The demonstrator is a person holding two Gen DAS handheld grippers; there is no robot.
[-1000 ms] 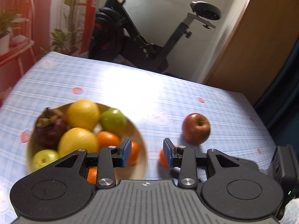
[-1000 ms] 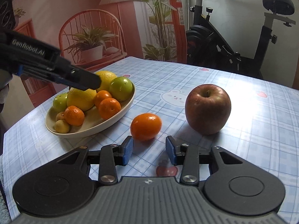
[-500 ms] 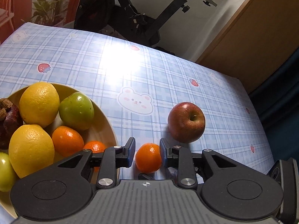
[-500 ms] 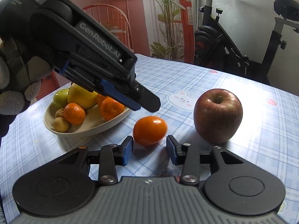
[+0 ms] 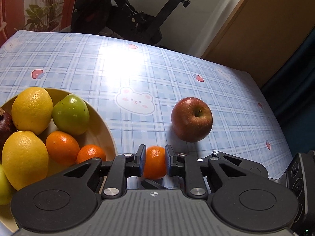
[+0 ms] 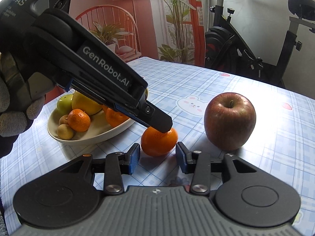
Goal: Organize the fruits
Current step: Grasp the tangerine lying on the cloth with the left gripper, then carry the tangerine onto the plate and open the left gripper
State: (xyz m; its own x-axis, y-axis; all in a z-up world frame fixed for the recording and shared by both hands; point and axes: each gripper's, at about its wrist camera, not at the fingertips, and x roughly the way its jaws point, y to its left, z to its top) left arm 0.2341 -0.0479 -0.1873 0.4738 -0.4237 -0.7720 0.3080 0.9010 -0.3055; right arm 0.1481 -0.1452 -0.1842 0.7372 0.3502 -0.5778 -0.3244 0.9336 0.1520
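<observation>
Left black two-finger gripper [image 5: 155, 162] has its blue pads pressed against both sides of the small round orange mandarin [image 5: 154, 165], which sits on the blue checked tablecloth [image 5: 122, 64] just right of the cream oval bowl [image 5: 102, 125]. That bowl holds two yellow lemons [image 5: 32, 110], a green apple [image 5: 70, 114] and more mandarins. Right of the clamped fruit, near but apart, stands the large red apple [image 5: 192, 124]. Right black gripper [image 6: 158, 158] hovers near the mandarin with its fingers apart, gripping nothing.
</observation>
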